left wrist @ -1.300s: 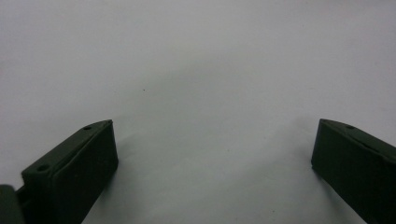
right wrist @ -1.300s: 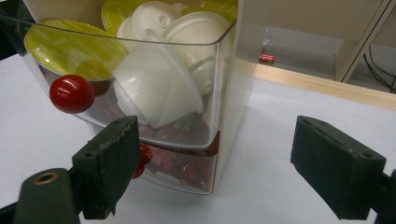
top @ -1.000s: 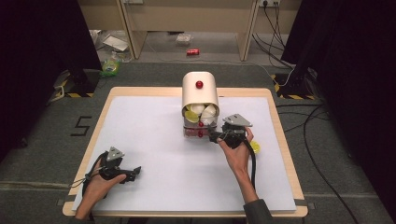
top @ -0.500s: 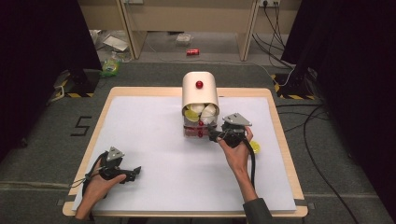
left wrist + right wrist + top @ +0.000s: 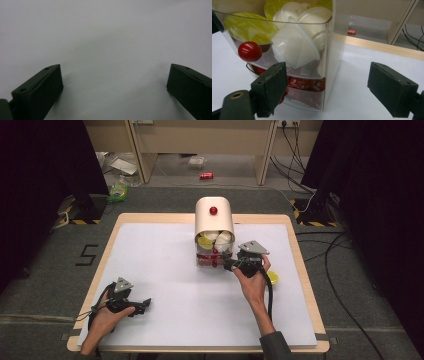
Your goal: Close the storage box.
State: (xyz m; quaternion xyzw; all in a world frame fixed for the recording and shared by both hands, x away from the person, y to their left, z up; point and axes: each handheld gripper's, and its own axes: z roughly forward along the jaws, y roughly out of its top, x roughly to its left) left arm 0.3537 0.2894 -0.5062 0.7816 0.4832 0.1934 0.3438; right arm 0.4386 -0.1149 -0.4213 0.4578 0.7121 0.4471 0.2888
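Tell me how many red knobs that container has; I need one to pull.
2 at least: one red knob on the rounded lid, one red knob on the clear upper drawer front. A lower one may be hidden behind the right gripper.

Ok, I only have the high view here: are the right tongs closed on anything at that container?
Observer: No. In the right gripper view, the right tongs stand open, with the clear container corner between the jaws and nothing gripped.
Operator: Where is the drawer knob from there?
Observer: The upper red knob sits above and to the left of the left jaw, apart from it.
Operator: What is behind that knob?
Observer: White cups and green-lidded pods. Red packets lie in the drawer below.
Operator: And the left tongs?
Observer: The left tongs are open too, with bare white table between the jaws.
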